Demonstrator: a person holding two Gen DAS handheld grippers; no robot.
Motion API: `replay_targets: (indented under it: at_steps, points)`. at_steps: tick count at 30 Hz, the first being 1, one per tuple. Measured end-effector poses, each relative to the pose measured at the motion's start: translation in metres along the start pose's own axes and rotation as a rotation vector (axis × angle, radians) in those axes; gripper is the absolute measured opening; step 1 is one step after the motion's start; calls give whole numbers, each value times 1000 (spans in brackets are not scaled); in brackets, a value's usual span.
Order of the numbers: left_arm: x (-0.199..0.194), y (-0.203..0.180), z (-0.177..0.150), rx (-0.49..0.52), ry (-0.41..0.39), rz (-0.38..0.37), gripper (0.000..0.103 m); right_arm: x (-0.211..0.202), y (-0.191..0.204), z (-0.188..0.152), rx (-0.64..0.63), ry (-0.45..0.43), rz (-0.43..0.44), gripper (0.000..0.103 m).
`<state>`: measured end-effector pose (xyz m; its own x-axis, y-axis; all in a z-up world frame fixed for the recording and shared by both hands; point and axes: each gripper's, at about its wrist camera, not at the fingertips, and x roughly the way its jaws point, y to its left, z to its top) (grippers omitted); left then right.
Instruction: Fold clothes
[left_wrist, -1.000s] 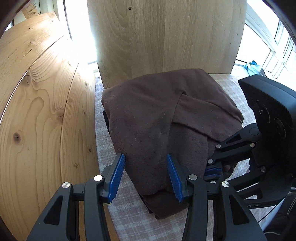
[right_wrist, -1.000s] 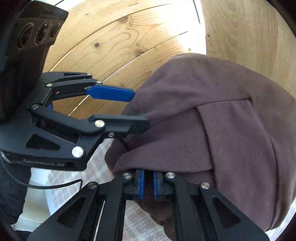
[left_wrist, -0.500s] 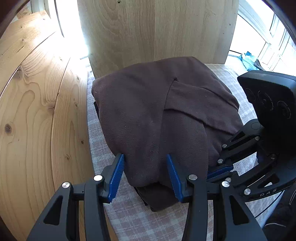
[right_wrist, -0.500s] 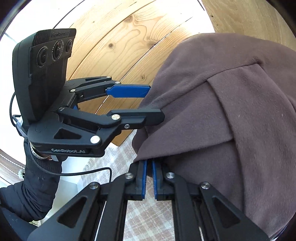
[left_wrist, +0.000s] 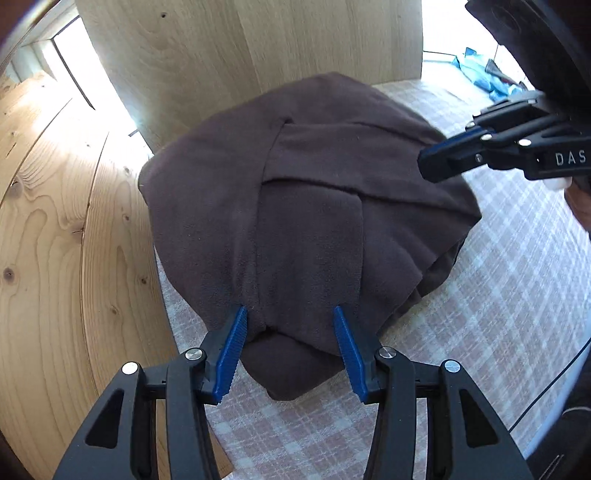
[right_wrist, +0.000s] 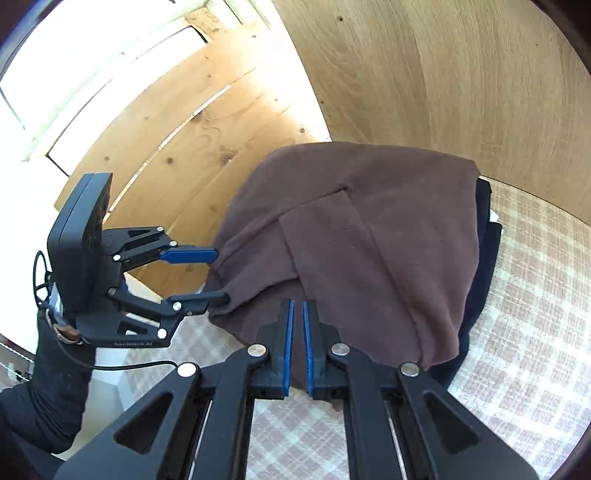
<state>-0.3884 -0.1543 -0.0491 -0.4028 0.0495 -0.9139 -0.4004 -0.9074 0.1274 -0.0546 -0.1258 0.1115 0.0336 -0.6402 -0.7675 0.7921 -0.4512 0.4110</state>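
Left gripper (left_wrist: 290, 354) jaws grasping the near corner of the folded brown garment (left_wrist: 306, 221); right gripper (right_wrist: 296, 347) jaws clenched, holding nothing.

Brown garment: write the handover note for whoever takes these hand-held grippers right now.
Left hand-held gripper: jaws partway apart, clamped around the thick near edge of the brown garment.
Right hand-held gripper: shut, nothing visibly pinched, raised over the garment's right side.
Things: the brown garment lies on the checked tablecloth, on top of a dark garment, with wooden boards close behind and to the left.
Done: the brown garment is folded into a compact bundle with flaps crossed on top.
Left: probably let go with the left, then tidy the loose near edge and square the stack.
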Motion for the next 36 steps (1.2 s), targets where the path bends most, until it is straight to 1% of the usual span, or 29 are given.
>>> replay_targets:
  at_steps: [1,3,4,5,7,8,10,12,13,14,15,16,17,18,19,20,21,22,23,25,26,28,30,33,36]
  points:
    - [-2,-2,-3,-2,-10,2,47,8,0,-1,-27,33,-47,7]
    - [-6,-1,-10,-13,2,-20,47,20,-8,-9,-38,112,-91,7]
    - [-6,0,-15,-14,15,-33,48,20,-11,-12,-34,110,-89,7]
    - [-6,0,-19,-7,31,-30,51,15,-14,-15,-24,100,-81,7]
    - [-5,-1,-28,3,66,-17,50,8,-17,-18,-14,116,-80,7]
    - [-8,0,-31,-11,60,-27,48,6,-16,-22,-21,129,-91,7]
    - [-16,2,-36,-41,46,-49,48,-5,-13,-26,-36,134,-116,7]
    - [-32,8,-36,-105,-10,-86,48,-19,-6,-28,-48,102,-128,7]
    - [-37,9,-35,-135,-32,-86,48,-23,0,-31,-71,77,-125,7]
    - [-43,9,-34,-165,-54,-86,48,-21,5,-35,-93,67,-130,10]
    - [-47,9,-34,-199,-73,-89,48,-17,8,-37,-99,81,-152,13]
    - [-52,8,-36,-237,-97,-108,48,-5,11,-39,-99,122,-175,20]
    - [-57,7,-38,-274,-122,-127,49,5,11,-45,-94,180,-211,21]
    - [-63,5,-41,-311,-145,-146,51,8,11,-53,-90,216,-257,21]
    - [-70,0,-44,-339,-162,-163,53,5,11,-63,-82,215,-297,21]
    - [-76,-5,-47,-368,-178,-180,61,-4,11,-72,-63,190,-319,25]
    - [-83,-11,-51,-393,-194,-195,64,-14,12,-82,-38,161,-325,31]
    - [-88,-20,-50,-380,-201,-180,65,-25,15,-90,-16,133,-339,50]
    - [-93,-30,-49,-368,-209,-164,66,-36,18,-99,6,105,-352,64]
    - [-103,-45,-52,-359,-221,-139,71,-55,25,-113,34,63,-381,73]
    - [-107,-53,-53,-356,-226,-127,74,-63,29,-119,40,48,-396,74]
    - [-115,-63,-60,-375,-230,-95,74,-81,40,-128,47,4,-431,77]
    - [-124,-73,-67,-391,-234,-68,74,-96,49,-137,56,-31,-441,78]
    - [-134,-83,-77,-416,-242,-65,75,-114,60,-147,74,-61,-448,79]
    - [-141,-93,-83,-432,-248,-61,76,-121,73,-154,66,-67,-502,79]
